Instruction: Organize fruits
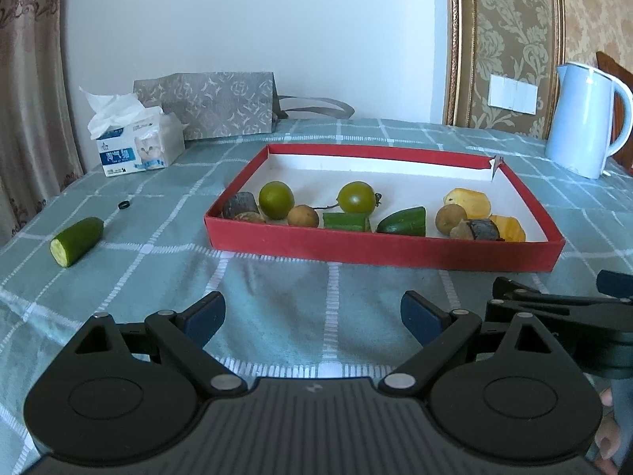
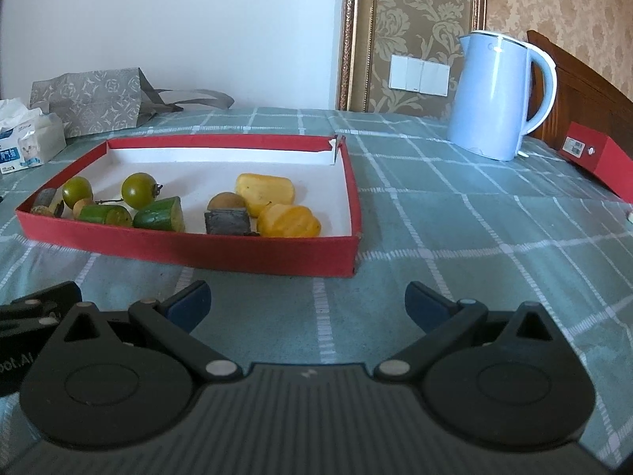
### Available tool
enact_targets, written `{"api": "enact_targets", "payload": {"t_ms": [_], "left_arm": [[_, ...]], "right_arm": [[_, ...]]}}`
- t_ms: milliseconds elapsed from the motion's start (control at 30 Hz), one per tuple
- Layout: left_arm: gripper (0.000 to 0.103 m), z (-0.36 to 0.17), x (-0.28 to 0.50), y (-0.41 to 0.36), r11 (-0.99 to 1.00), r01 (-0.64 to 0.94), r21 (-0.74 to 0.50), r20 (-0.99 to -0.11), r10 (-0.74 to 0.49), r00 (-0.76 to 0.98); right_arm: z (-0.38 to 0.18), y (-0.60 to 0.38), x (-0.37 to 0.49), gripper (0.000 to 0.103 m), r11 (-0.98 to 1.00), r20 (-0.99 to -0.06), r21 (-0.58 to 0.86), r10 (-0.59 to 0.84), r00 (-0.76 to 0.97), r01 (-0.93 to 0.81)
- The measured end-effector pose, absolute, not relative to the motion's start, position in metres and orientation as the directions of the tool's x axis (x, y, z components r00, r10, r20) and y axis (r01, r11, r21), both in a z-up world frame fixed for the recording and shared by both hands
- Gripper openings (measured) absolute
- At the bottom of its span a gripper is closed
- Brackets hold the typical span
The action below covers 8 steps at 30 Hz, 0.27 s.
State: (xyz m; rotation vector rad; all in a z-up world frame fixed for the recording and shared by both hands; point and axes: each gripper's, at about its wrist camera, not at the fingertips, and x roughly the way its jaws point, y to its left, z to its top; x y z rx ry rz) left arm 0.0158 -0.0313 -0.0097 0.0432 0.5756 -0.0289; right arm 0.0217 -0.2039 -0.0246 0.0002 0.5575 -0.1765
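A shallow red tray (image 1: 379, 247) (image 2: 190, 249) with a white floor lies on the green checked tablecloth. It holds two green round fruits (image 1: 276, 199) (image 1: 357, 197), small brown fruits (image 1: 302, 216), cucumber pieces (image 1: 402, 221) (image 2: 160, 214), yellow pieces (image 1: 467, 202) (image 2: 265, 189) and dark chunks (image 2: 227, 221). One cucumber piece (image 1: 77, 240) lies alone on the cloth, left of the tray. My left gripper (image 1: 312, 318) is open and empty, in front of the tray. My right gripper (image 2: 308, 304) is open and empty, in front of the tray's right corner.
A tissue box (image 1: 136, 144) and a grey patterned bag (image 1: 213, 105) stand at the back left. A pale blue kettle (image 2: 496, 101) stands at the back right, with a red box (image 2: 597, 158) beside it. A small black ring (image 1: 124, 204) lies near the lone cucumber.
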Motion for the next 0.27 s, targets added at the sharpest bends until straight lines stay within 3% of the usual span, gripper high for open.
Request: {"api": "enact_targets", "payload": {"t_ms": [267], "left_arm": [[0.096, -0.0097, 0.0165, -0.0338, 0.997, 0.033, 0.075, -0.516, 0.011, 0.856]], "right_arm": [[-0.0253, -0.2056, 0.0245, 0.103, 0.986, -0.537, -0.038, -0.155, 0.829, 0.160]]}}
